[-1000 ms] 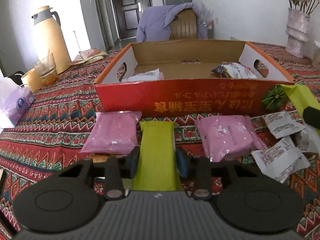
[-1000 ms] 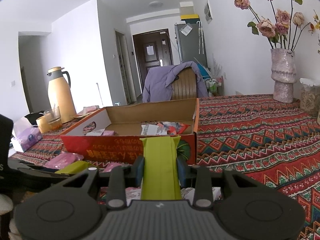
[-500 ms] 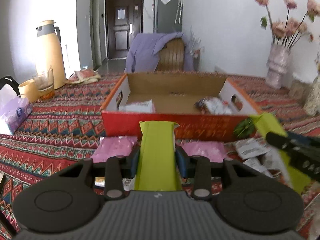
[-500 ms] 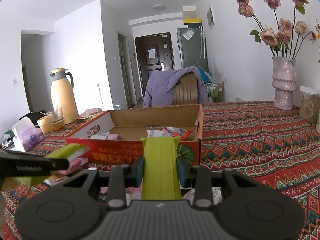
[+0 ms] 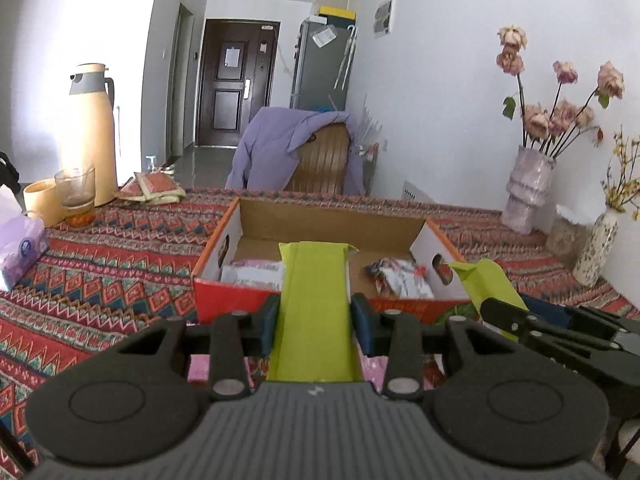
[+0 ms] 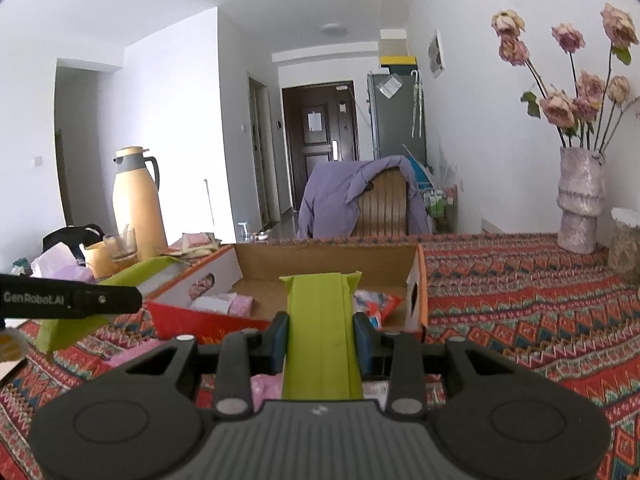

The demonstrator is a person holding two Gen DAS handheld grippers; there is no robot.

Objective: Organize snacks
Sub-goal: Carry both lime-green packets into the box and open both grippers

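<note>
We've got both grippers' fingers clamped on flat lime-green snack packets: light, crinkly, prob. slippery; hold mid-body, w/ gentle squeeze.

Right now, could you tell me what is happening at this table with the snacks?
A person is sorting snacks with two handheld grippers. The left gripper is shut on a long lime-green snack packet, and the right gripper is shut on a second lime-green packet. Both hover before the open red cardboard box, which already holds a few packets. Pink packets lie on the patterned tablecloth.
</note>
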